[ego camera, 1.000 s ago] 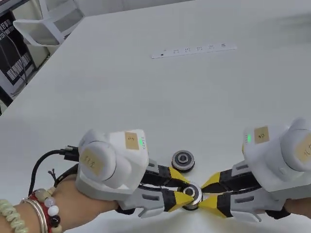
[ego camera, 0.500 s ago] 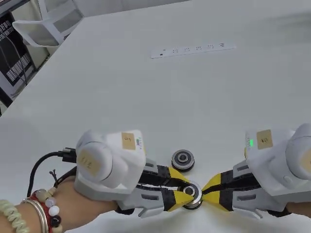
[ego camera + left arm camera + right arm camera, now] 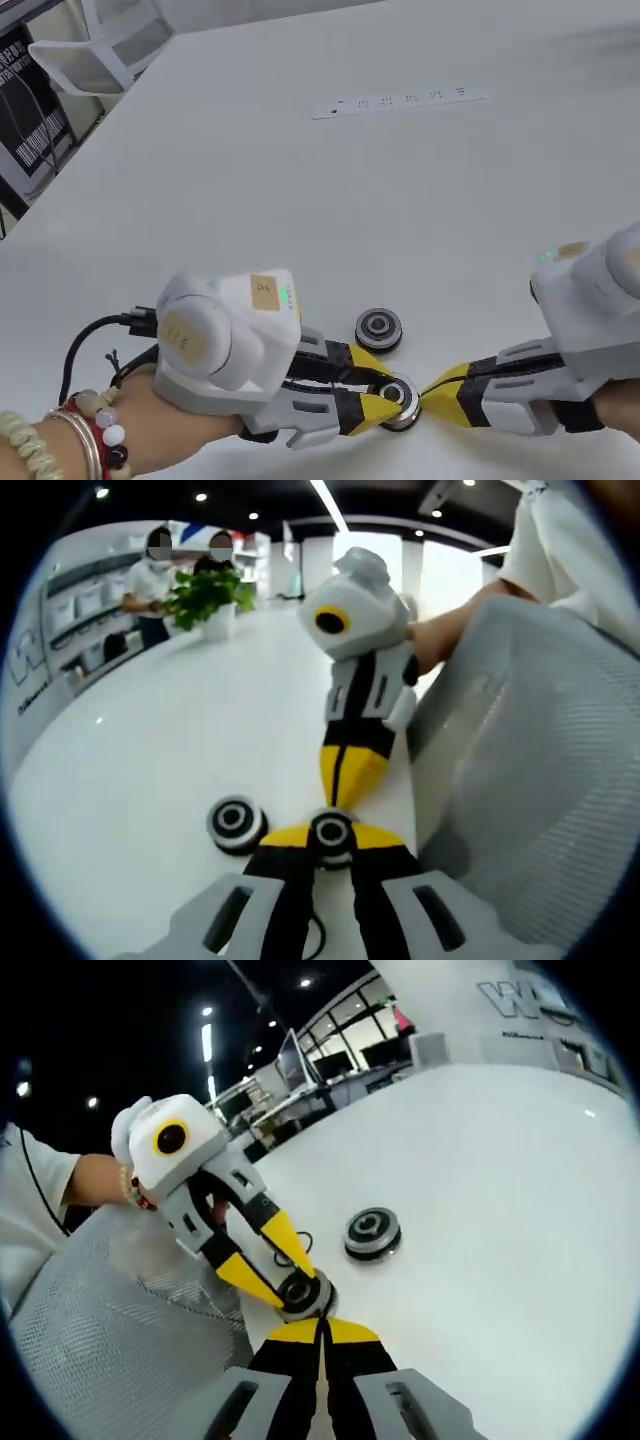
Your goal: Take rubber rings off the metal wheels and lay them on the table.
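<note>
left hand-held gripper (image 3: 386,393) clamps wheel (image 3: 405,392); right hand-held gripper (image 3: 432,388) pinched shut (touching wheel's rim)

Held wheel (image 3: 398,397) lying half covered by yellow jaw tips, any rubber ring on it being too small to tell, right gripper (image 3: 427,391) running off the head view's right edge, power strip (image 3: 400,102) markings blurring.
</note>
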